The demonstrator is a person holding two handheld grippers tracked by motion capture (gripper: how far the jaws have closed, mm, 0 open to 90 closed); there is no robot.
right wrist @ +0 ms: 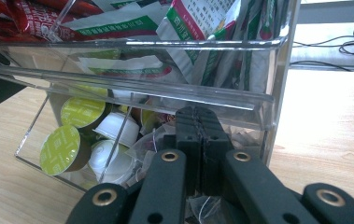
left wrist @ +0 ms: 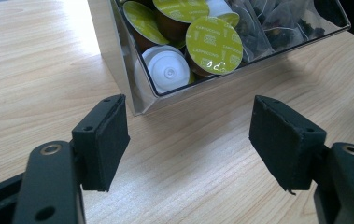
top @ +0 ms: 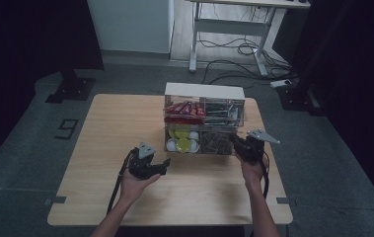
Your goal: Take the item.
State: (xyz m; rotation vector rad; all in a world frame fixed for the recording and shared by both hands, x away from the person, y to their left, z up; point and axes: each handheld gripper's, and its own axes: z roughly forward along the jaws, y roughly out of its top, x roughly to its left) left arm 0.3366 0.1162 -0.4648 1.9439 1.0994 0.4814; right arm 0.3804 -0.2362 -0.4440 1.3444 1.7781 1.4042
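A clear two-tier organizer (top: 204, 92) stands at the table's far middle. Its lower left bin holds green capsules (left wrist: 214, 44) and white capsules (left wrist: 167, 70); the lower right bin holds tea bags (left wrist: 277, 23). My left gripper (left wrist: 188, 140) hangs open over bare wood just in front of the capsule bin, nothing between its pads. In the high view it (top: 166, 163) sits left of centre. My right gripper (right wrist: 198, 116) is shut, its tips pushed into the tea bag bin (top: 219, 142) under the upper shelf. Whether it pinches a bag or a string I cannot tell.
The upper tier holds red sachets (top: 182, 109) on the left and green-and-white packets (right wrist: 188, 23) on the right. The wooden table (top: 115, 128) has bare room left and front of the organizer. A desk frame and cables (top: 234, 49) lie on the floor beyond.
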